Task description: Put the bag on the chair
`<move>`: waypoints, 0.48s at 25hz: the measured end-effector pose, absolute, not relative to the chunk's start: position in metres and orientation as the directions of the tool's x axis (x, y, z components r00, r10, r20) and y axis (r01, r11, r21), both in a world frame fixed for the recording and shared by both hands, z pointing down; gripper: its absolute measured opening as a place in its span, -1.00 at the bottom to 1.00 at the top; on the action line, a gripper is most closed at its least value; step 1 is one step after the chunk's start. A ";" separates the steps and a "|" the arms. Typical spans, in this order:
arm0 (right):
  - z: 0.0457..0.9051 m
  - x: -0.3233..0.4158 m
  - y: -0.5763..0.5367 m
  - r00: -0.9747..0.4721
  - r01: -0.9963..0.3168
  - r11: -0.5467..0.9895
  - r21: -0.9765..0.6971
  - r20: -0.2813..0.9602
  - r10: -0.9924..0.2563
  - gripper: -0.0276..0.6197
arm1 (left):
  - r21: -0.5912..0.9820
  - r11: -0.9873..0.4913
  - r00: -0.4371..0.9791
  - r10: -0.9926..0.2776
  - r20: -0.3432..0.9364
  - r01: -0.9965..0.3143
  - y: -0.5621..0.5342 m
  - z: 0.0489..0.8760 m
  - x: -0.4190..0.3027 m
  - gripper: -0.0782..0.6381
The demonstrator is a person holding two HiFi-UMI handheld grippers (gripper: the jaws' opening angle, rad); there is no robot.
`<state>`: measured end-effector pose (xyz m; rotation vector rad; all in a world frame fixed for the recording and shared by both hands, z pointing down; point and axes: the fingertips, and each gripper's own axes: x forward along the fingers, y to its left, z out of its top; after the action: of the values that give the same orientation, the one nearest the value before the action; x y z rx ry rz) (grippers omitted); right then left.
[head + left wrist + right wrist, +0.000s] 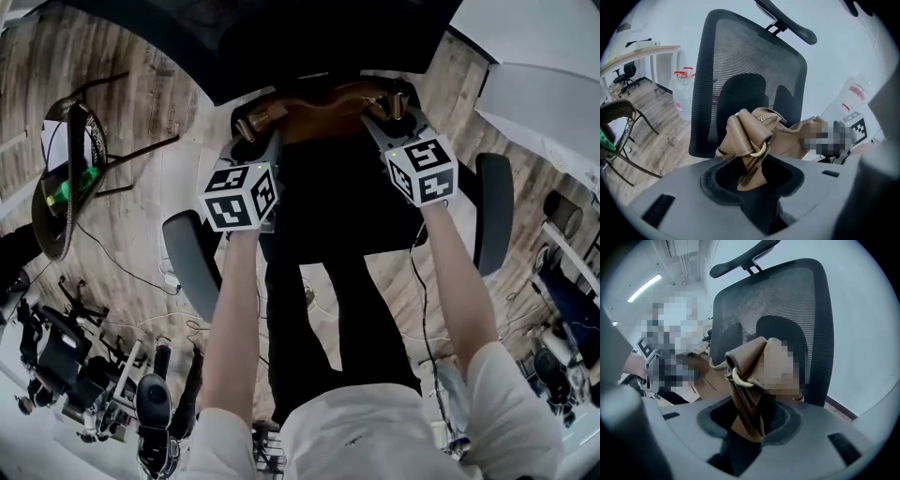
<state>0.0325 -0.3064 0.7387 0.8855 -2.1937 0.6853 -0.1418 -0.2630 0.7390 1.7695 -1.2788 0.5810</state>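
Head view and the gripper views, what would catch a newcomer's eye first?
First comes the brown bag, stretched between the left gripper and the right gripper, each clamped on one end of it. Just beyond it stands the black mesh-backed office chair, its armrests to either side in the head view.

Looking like an office-style workroom: showing a black mesh swivel chair [750,70] with headrest and armrests, standing on wood-plank flooring [131,216]; showing a long white counter [642,50] along a pale wall, a second swivel chair [628,75] beside it, big water jugs [683,93], a ceiling strip light [644,287], and loose cables [122,272] trailing past dark gear [66,361] on the floor.
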 end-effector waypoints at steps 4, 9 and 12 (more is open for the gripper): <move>0.744 0.032 -0.307 -0.549 -0.740 0.636 -0.219 0.743 -0.383 -0.45 | 0.373 -0.100 0.367 -0.526 0.767 -0.922 -0.263 0.744 -0.143 -0.45; 0.747 0.030 -0.312 -0.549 -0.741 0.635 -0.220 0.742 -0.384 -0.44 | 0.381 -0.095 0.372 -0.521 0.768 -0.920 -0.268 0.747 -0.145 -0.44; 0.748 0.031 -0.315 -0.547 -0.745 0.630 -0.220 0.742 -0.389 -0.42 | 0.390 -0.097 0.381 -0.515 0.768 -0.916 -0.270 0.748 -0.145 -0.43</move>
<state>0.0309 -0.3150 0.7481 0.8824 -2.1871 0.6945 -0.1447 -0.2700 0.7477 1.7504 -1.2603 0.5653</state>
